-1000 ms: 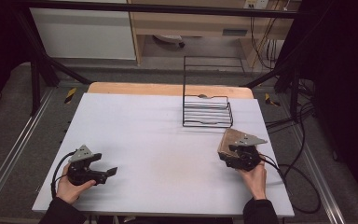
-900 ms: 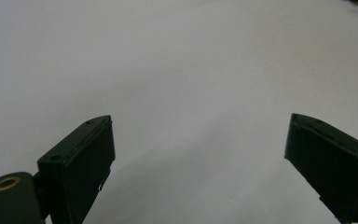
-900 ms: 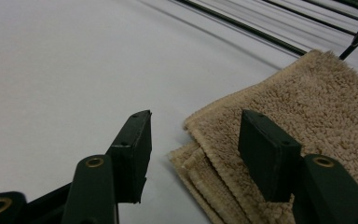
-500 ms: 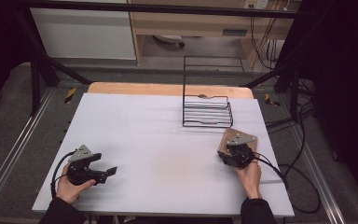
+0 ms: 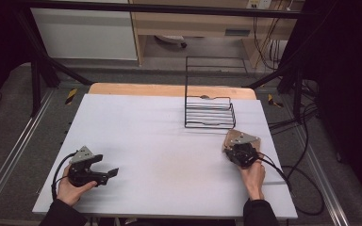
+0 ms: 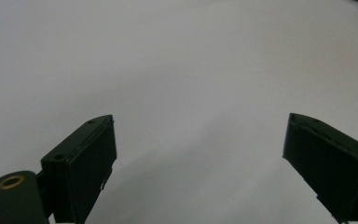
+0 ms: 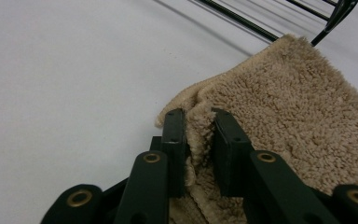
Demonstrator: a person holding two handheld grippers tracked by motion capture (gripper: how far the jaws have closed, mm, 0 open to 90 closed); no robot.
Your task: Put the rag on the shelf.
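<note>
Nearest, at seven o'clock on the worktop [image 5: 169, 141], the left hand-held gripper [image 5: 113, 173] rests with jaws apart. At four o'clock the right hand-held gripper [image 7: 199, 140] pinches the beige towel [image 7: 289, 107]; next it probably lifts toward the wire rack [image 5: 209, 113] at one o'clock.

The right gripper [image 7: 198, 140] has its two black jaws closed on a fold of a tan, fluffy towel [image 7: 289, 116] — the pinched fold stands up between them. The towel lies on the white surface [image 7: 74, 70], and its far corner reaches the black wire rack [image 7: 261, 25] at the top edge.
</note>
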